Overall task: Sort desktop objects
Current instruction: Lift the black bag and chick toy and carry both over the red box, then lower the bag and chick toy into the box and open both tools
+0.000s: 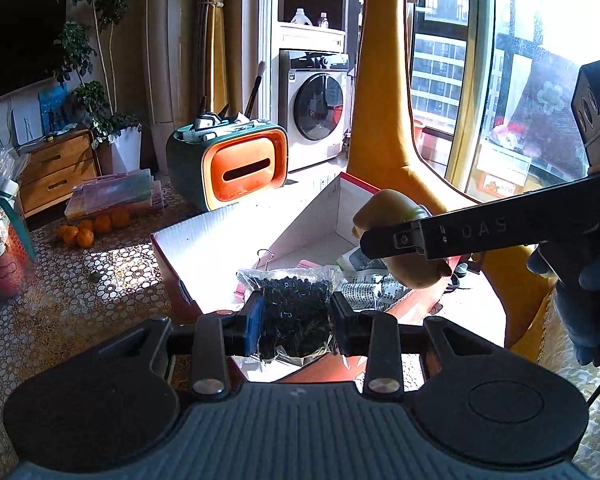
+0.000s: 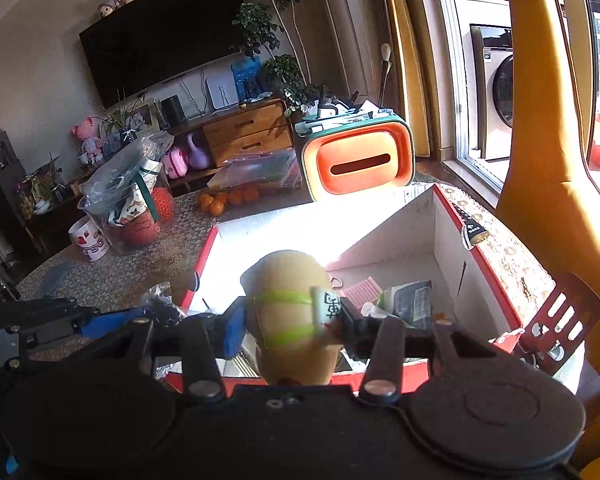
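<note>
Both wrist cameras are looking forward and steeply down along their fingers, sitting close above the red-edged box point(image 1: 172, 264). The left is facing the washing machine point(image 1: 320, 104), the right the television point(image 2: 156, 36). Both are sharing the orange organiser point(image 2: 358, 164).

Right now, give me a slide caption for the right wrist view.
Right gripper holds a tan wooden figure with green bands over the open red-rimmed box.

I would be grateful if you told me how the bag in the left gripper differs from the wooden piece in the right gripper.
The bag is clear plastic full of small black bits; the wooden piece is solid tan wood with green bands. The bag looks soft and crumpled; the wooden piece is smooth and rounded. Both are clamped over the red-edged box.
</note>
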Available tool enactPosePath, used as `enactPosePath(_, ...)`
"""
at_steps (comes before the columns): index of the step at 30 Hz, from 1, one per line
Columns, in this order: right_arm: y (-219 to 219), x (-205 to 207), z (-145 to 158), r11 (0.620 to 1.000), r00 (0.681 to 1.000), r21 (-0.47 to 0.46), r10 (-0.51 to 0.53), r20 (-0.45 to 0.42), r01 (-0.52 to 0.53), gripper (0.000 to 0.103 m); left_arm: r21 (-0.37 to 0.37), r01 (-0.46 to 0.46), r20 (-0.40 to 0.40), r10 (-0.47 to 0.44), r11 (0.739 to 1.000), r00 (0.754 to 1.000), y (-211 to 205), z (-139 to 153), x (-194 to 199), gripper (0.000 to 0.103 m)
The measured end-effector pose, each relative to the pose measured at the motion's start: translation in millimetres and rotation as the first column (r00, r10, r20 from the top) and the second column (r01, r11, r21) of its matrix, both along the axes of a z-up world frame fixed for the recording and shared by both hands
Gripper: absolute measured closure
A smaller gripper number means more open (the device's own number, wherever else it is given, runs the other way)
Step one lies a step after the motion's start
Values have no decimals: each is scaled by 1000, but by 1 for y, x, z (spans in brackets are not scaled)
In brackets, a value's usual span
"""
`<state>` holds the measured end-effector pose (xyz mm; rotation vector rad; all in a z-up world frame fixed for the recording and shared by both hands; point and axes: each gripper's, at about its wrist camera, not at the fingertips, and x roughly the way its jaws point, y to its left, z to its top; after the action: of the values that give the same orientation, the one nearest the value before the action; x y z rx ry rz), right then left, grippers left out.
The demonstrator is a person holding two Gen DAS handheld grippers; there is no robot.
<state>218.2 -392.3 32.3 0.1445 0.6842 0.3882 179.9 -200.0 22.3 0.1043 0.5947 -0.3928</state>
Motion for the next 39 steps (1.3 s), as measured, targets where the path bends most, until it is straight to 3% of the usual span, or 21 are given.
enactPosePath(17, 1, 85, -48, 994, 991, -103, -46, -129, 33, 57, 44, 35, -126, -29, 998, 992, -28, -24, 68, 69)
enactPosePath(28, 9, 108, -73, 988, 978, -152, -53, -200, 22, 56, 76, 83, -205, -65, 994, 977, -38, -40, 93, 68)
enactPosePath(34, 9, 110, -76, 988, 977, -154, -60, -207, 28, 55, 56, 112, -234, -96, 992, 967, -42, -43, 94, 67)
enactPosePath(37, 8, 107, -74, 987, 978, -157, -64, -197, 32, 54, 47, 109, -231, -96, 993, 968, -40, -42, 91, 65)
enactPosePath(39, 7, 104, -71, 987, 980, -158, -63, -190, 32, 52, 37, 107, -230, -96, 994, 968, -38, -41, 89, 53)
